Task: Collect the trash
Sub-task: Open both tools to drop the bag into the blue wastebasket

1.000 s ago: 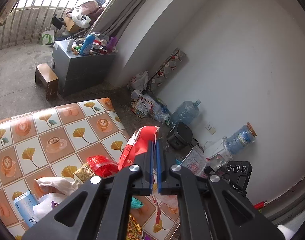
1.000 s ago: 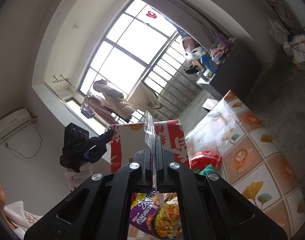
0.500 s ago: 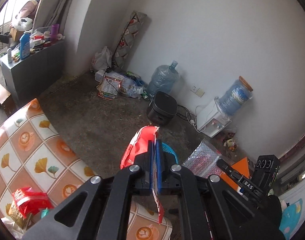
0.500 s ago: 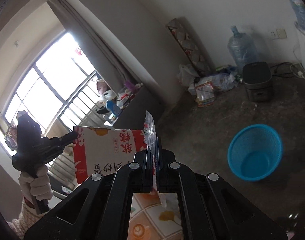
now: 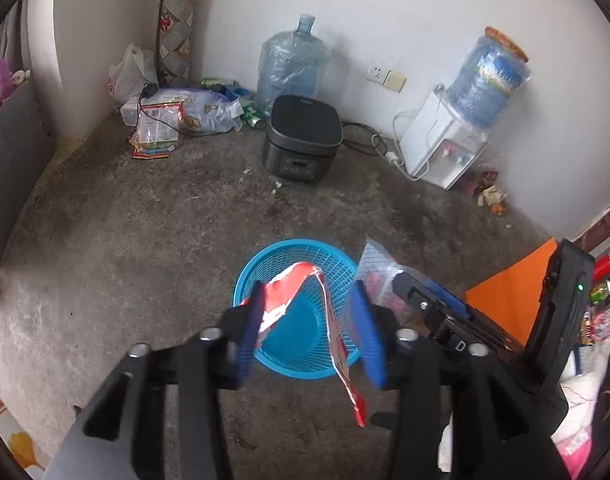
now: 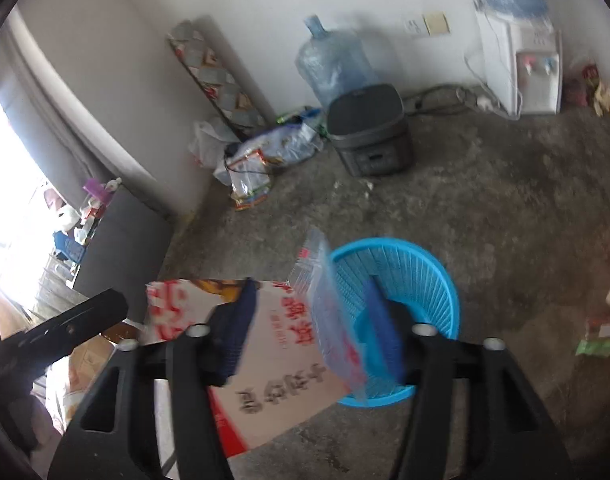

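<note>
A blue mesh trash basket (image 5: 265,256) stands on the concrete floor; it also shows in the right wrist view (image 6: 433,272). My left gripper (image 5: 311,334) is open above the basket, with a red and white wrapper (image 5: 337,344) loose between its fingers. My right gripper (image 6: 309,336) is open beside the basket, with a clear plastic packet (image 6: 329,320) loose between its fingers. The red and white wrapper (image 6: 273,364) appears large at the left of the right wrist view.
A black rice cooker (image 5: 303,140), a water jug (image 5: 291,64) and a water dispenser (image 5: 445,144) stand by the white wall. Bags and wrappers (image 5: 173,112) lie in the corner. A dark cabinet (image 6: 113,248) stands at left. Litter (image 6: 597,336) lies on the floor at right.
Both grippers swung from the table toward the floor and over the blue basket. Both sets of fingers have opened, letting go of the wrapper and the clear packet.
</note>
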